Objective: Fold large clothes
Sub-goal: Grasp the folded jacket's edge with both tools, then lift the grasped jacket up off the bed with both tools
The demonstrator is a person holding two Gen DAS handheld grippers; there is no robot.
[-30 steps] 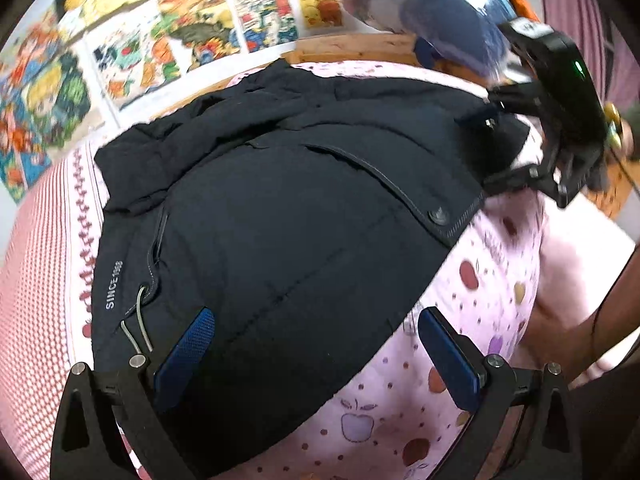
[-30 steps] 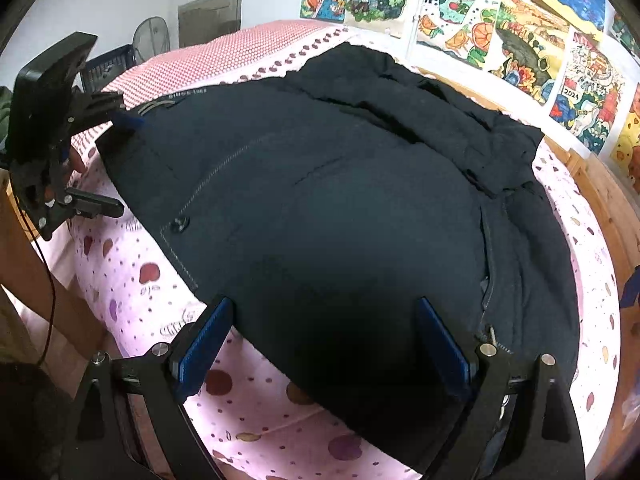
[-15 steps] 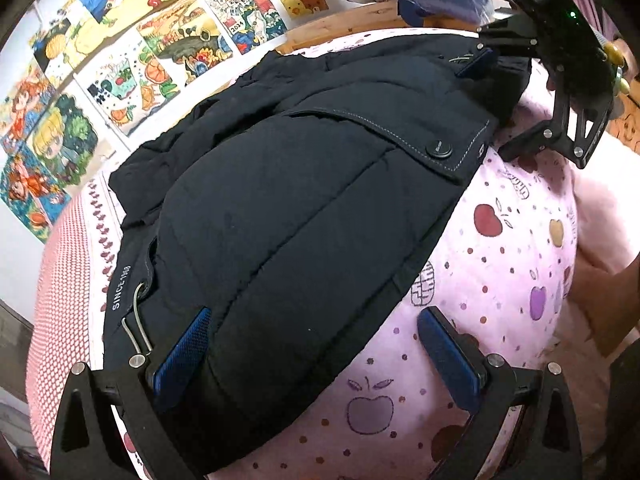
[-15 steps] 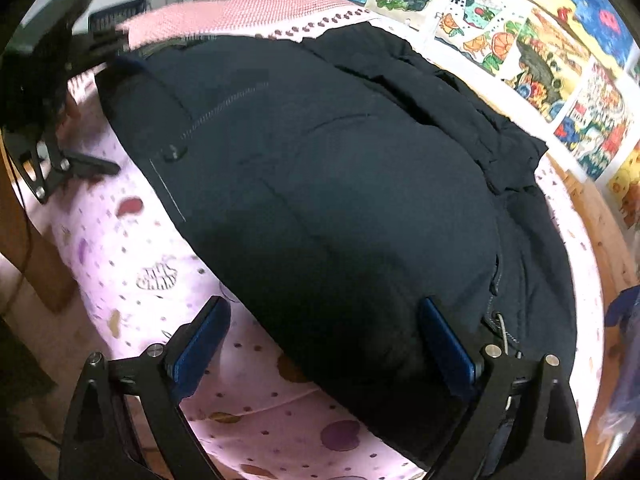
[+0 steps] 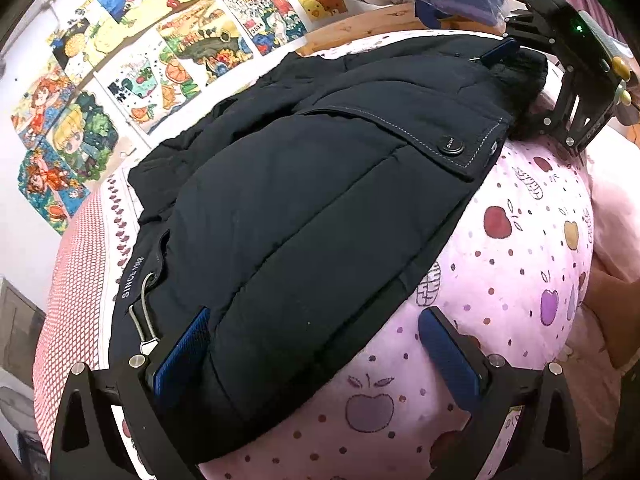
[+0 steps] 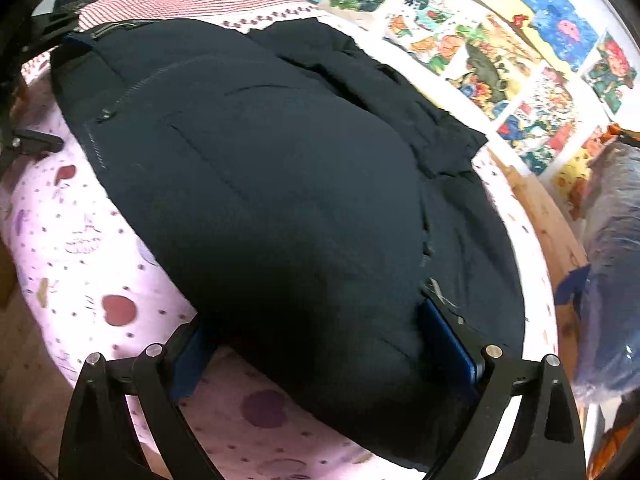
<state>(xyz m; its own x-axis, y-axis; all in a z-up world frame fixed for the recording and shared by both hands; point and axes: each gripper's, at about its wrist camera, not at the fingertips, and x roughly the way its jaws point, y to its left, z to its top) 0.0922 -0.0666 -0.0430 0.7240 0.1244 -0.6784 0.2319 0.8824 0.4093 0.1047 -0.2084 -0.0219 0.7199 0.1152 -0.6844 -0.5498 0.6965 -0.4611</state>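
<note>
The left gripper [image 5: 316, 354] is spread wide, straddling the near hem of the dark padded jacket [image 5: 304, 200]; the right gripper [image 6: 316, 354], also released, brackets the hem at the other end. The jacket lies across the pink fruit-print bedspread [image 5: 520, 248], its bulk far toward the wall of posters [image 5: 160, 64]. Neither appears to pinch cloth yet, though the right view is dim. The thick padding could slip if the fingers catch only the top layer, and uneven lifts would skew the fold
</note>
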